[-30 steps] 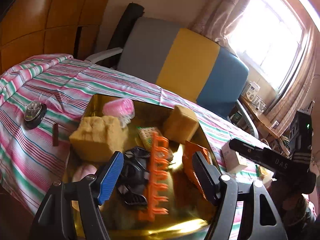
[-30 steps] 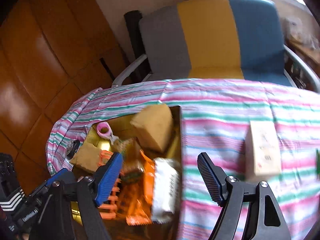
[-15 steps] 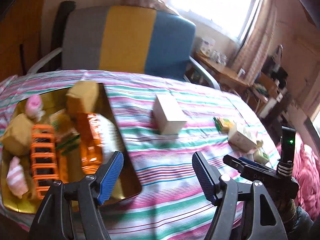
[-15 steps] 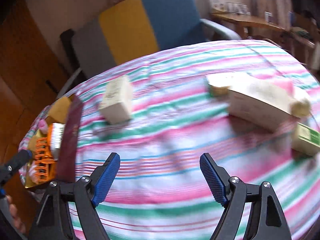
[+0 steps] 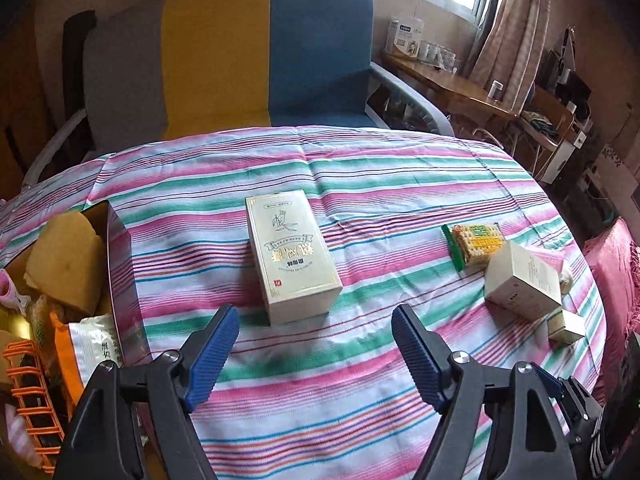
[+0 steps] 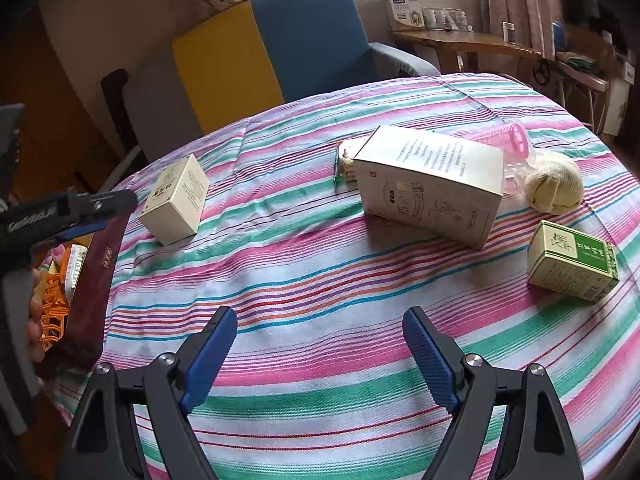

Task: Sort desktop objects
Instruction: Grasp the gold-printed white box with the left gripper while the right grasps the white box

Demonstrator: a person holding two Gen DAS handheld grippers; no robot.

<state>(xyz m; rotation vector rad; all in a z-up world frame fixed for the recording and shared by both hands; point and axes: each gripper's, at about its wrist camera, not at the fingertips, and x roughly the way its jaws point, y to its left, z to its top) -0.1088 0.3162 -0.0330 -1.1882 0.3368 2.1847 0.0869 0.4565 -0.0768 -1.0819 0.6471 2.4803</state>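
Evidently both grippers, left gripper (image 5: 312, 350) and right gripper (image 6: 320, 354), gape empty; the left should straddle the pale gold-printed carton (image 5: 290, 256) squarely across its narrow sides.

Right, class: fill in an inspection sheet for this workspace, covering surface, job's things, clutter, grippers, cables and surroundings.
Surface: striped cloth over the table.
Job's things: gold box, cracker pack, white box, green box, cream ball, pink tube, all loose on the cloth.
Clutter: tray at the left edge, crammed with sponges and packets.
Grippers: left gripper and right gripper open, empty.
Cables: nothing seen.
Surroundings: armchair, side desk, window.
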